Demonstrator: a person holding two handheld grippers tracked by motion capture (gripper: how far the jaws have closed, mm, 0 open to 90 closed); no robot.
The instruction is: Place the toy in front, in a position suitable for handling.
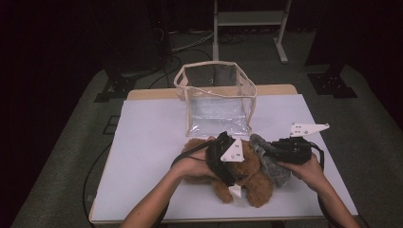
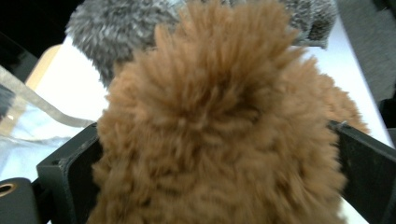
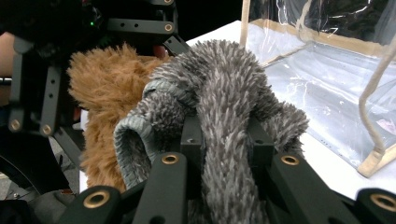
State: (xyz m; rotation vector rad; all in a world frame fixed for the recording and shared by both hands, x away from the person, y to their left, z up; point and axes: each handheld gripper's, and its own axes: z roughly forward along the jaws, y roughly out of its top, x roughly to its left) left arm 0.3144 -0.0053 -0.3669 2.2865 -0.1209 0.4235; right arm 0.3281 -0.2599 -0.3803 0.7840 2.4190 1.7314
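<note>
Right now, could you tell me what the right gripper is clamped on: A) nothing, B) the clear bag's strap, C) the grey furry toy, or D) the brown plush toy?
C: in the right gripper view, the right gripper pinches the grey furry toy between its black jaws.

Dim lab or studio, white-topped table (image 1: 152, 142), metal stand legs (image 1: 280, 42), floor cables (image 1: 190, 42)

White desk (image 1: 157, 142). Clear bag (image 1: 216, 97) stands open at its far middle. Near edge: brown plush toy (image 1: 249, 178), left gripper (image 1: 223, 156) over it; grey plush toy (image 1: 273, 166) just beside, at right gripper (image 1: 280, 149).
</note>
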